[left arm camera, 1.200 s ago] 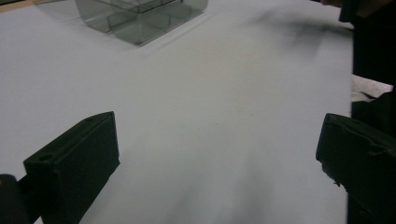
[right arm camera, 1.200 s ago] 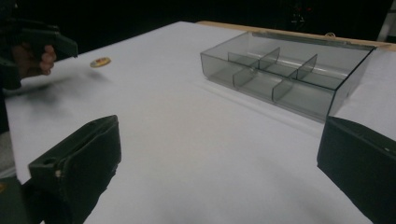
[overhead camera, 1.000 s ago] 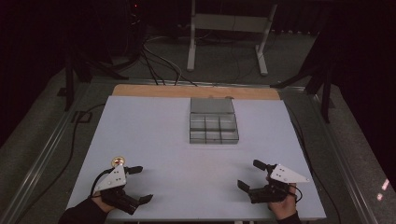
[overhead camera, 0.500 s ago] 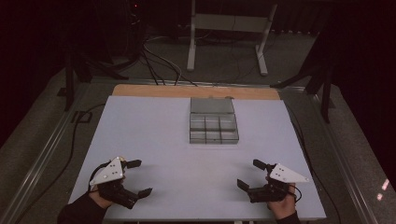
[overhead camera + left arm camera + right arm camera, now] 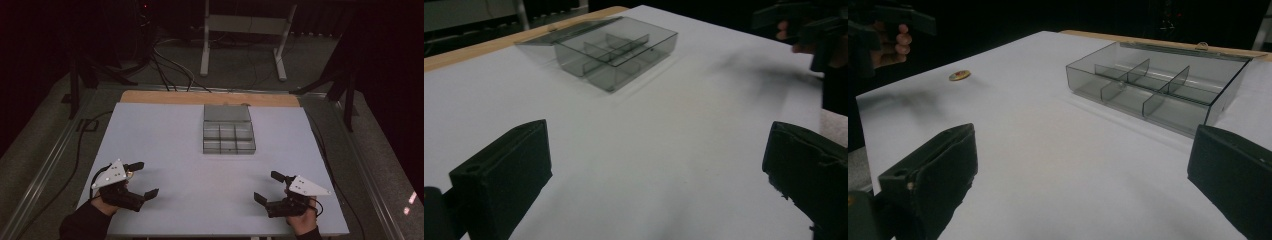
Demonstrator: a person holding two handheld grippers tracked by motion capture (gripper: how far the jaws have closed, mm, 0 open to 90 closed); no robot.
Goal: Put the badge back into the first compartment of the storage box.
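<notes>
Fingers of left gripper (image 5: 140,180) and right gripper (image 5: 270,186) spread wide, holding nothing. Small gold coin (image 5: 959,75) on worktop (image 5: 165,135) just beside left gripper. Clear divided box (image 5: 228,135) mid-worktop, lid back, compartments bare.

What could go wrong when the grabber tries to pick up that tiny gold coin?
The coin is small and lies flat on the table, so the left hand-held gripper, open beside it, might slide off or flick it away. The clear box is far off, so the coin could drop on the way.
</notes>
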